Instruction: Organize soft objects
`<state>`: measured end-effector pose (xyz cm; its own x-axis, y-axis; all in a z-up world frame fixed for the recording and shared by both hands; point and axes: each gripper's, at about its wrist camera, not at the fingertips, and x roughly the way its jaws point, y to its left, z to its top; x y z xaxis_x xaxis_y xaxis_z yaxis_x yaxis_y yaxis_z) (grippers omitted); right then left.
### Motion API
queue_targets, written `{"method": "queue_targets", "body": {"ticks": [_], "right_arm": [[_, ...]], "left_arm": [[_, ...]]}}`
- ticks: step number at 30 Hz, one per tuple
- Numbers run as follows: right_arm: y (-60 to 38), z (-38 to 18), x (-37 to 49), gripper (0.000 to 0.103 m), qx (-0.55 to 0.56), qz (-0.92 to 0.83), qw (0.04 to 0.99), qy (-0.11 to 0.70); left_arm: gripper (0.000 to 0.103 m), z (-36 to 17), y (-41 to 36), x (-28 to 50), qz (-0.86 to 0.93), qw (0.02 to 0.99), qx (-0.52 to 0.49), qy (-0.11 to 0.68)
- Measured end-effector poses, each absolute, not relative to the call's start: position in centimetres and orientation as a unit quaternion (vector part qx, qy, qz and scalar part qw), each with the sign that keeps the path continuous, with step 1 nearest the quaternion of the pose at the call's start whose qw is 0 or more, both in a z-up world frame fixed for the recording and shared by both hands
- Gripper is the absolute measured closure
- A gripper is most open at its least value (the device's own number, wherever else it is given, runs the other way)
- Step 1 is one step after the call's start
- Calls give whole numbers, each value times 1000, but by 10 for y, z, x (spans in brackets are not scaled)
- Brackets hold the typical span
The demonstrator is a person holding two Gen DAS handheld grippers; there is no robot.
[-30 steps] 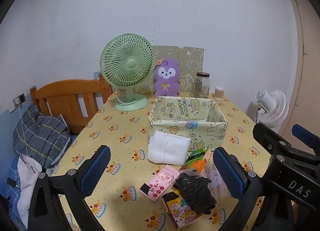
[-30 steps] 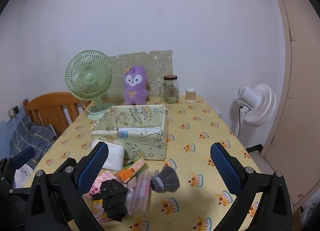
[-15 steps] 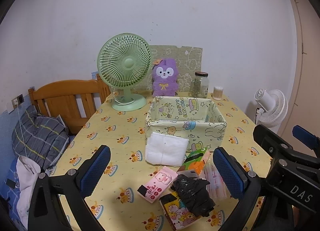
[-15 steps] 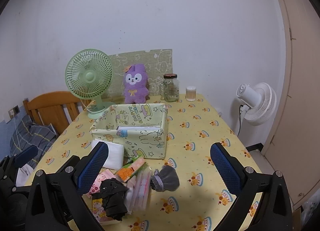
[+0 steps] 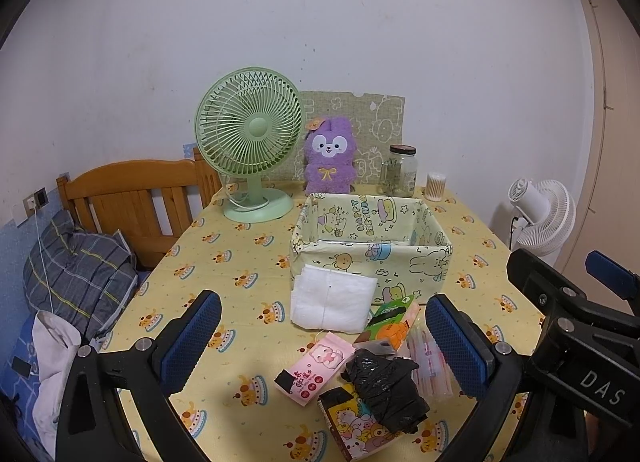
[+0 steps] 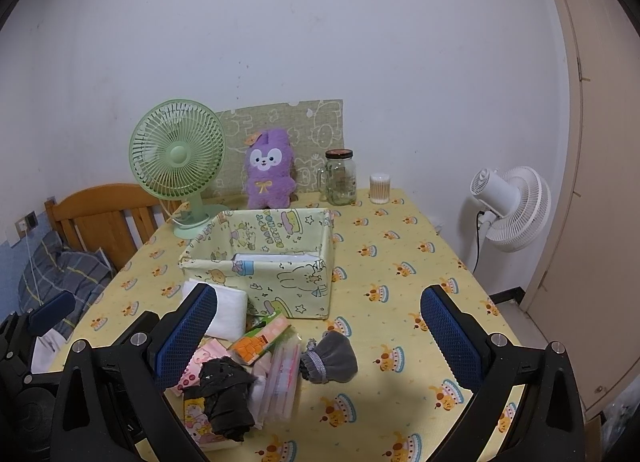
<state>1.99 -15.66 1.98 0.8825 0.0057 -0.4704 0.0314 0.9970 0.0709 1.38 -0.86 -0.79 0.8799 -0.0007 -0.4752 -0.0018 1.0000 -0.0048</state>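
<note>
A pale green cartoon-print fabric box (image 5: pixel 372 258) (image 6: pixel 264 274) stands mid-table. In front of it lies a pile: a folded white cloth (image 5: pixel 332 304) (image 6: pixel 230 310), a pink tissue pack (image 5: pixel 316 368), a green-orange pack (image 5: pixel 394 320) (image 6: pixel 260 340), a crumpled black bag (image 5: pixel 386 386) (image 6: pixel 226 394), a clear packet (image 6: pixel 280 378) and a grey drawstring pouch (image 6: pixel 332 358). My left gripper (image 5: pixel 324 350) is open and empty, above the pile. My right gripper (image 6: pixel 316 342) is open and empty, above the pile's right side.
A green desk fan (image 5: pixel 250 142), a purple plush (image 5: pixel 329 160), a glass jar (image 5: pixel 400 176) and a cotton-swab tub (image 5: pixel 435 186) stand at the table's back. A wooden chair (image 5: pixel 132 198) with clothes is left. A white floor fan (image 6: pixel 508 208) stands right.
Both grippers have drawn back and risen slightly, so the box and pile sit a little farther off. Both stay open. No object has moved.
</note>
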Motion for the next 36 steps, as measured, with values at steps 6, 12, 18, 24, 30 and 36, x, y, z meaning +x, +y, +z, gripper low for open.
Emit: {"method": "queue_targets", "body": {"ticks": [6,12,18,24,30,36], "right_arm": [[-156,20,18,0,40,-6,970,241],[-155,21,18,0,40,-6,970,241],[-154,23,17,0,41,-7,970,240],[-155,23,17,0,41,-6,970,240],[-154,25,15,0,34,-13,972,233],[-153,24,12,0,38,-10,972,233]], "left_arm": [[1,-8,-9,14,0,970,-3,244],[1,-8,-9,14,0,970,-3,244],[1,-8,-9,14,0,970,-3,244],[1,-8,-9,14,0,970,-2,243],[1,-5,-13,13,3,971,-2,240],[2,-4,-18,11,-2,971,-2,239]]}}
